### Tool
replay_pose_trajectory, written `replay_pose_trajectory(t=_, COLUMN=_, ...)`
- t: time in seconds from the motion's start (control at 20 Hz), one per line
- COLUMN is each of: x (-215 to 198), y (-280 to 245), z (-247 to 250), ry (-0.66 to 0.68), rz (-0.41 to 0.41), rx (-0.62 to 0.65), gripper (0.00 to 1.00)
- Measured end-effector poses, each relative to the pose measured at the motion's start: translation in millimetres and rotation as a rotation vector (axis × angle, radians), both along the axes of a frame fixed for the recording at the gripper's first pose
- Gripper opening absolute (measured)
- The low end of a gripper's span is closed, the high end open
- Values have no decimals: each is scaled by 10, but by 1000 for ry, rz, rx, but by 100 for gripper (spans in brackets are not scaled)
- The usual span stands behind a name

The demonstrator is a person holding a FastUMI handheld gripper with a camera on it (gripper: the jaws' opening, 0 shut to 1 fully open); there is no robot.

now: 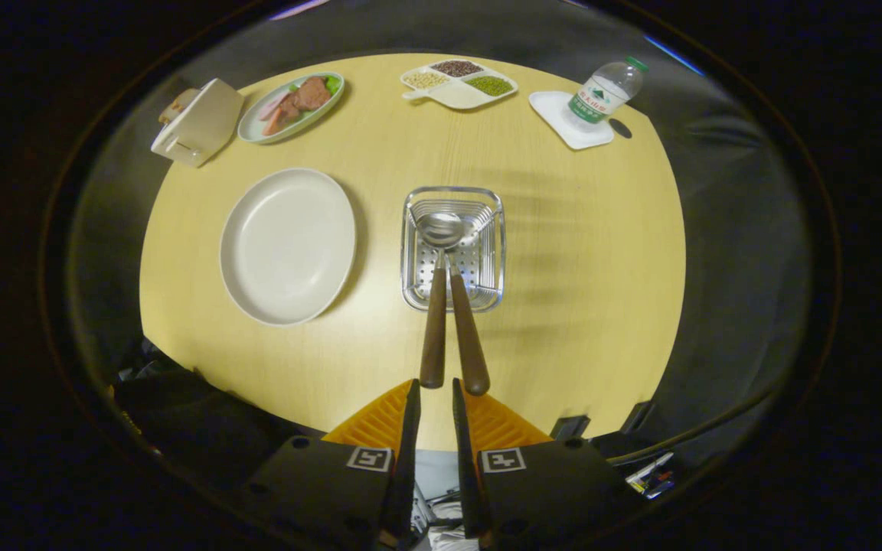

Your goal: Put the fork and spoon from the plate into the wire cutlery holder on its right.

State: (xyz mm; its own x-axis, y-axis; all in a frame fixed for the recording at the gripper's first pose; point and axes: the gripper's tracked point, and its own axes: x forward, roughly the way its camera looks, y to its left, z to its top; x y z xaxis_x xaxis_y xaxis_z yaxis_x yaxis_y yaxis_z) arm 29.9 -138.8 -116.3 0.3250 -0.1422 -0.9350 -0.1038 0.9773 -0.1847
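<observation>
Now the fork (468, 337) and spoon (438, 295) are standing in the wire cutlery holder (452, 249), handles leaning out over its near rim toward the gripper (433, 398). The fingers are sitting nearly closed — a narrow gap between them, gripping nothing, tips just short of the handle ends. The plate (288, 245) is lying bare left of the holder, with open table (586, 252) showing on the right.

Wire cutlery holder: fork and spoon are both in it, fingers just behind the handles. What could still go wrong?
1. The two brown wooden handles lean out over the rim of the square wire cutlery holder; they might tip it.
2. The gripper, fingers narrowly apart, sits just behind the handle ends and could knock them.
3. The empty white round plate lies beside it.
</observation>
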Motion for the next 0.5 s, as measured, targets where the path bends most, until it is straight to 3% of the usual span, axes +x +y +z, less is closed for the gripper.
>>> replay_pose_trajectory(t=0.3, x=-196, y=216, z=425, ry=-114, rz=28, rx=63, gripper=28)
replay_pose_trajectory(t=0.5, x=-78, y=559, z=869, ry=-354, rz=40, rx=176, gripper=27)
